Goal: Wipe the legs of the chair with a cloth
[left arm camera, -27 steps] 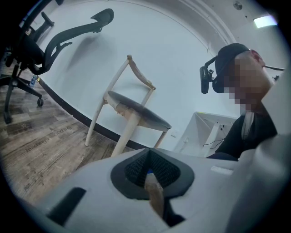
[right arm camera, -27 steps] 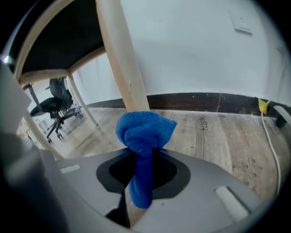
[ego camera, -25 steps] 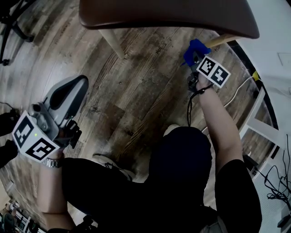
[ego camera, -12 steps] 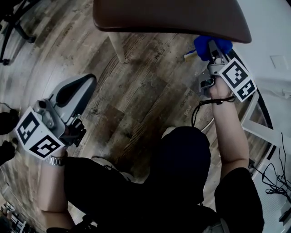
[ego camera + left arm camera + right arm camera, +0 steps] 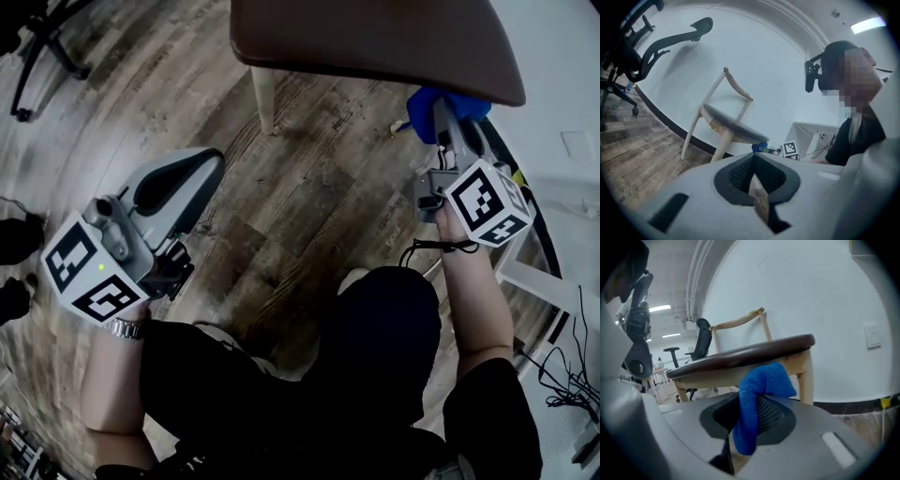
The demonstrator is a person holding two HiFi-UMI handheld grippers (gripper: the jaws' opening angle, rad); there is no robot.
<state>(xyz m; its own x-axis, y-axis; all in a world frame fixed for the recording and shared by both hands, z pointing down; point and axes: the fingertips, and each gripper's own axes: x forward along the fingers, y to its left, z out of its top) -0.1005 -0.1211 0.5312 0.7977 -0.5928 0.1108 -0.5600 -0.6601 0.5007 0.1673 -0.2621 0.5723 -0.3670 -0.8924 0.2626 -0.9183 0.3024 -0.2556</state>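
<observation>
Nearest, the left gripper (image 5: 753,163) hovers low over the plank floor (image 5: 309,202), its grey moulded fingers (image 5: 178,183) pressed together on nothing, the ribbed dark pads meeting at the tip. Further right, the right gripper (image 5: 444,114) pinches a blue cloth (image 5: 752,413) of nubbly weave, which folds over its jaws and hangs limp. The cloth sits just under the right edge of the chair's smooth brown seat (image 5: 375,37), close beside a pale, round wooden leg (image 5: 805,376).

chair seat (image 5: 375,42) cropped above, cloth (image 5: 422,101) half hidden
</observation>
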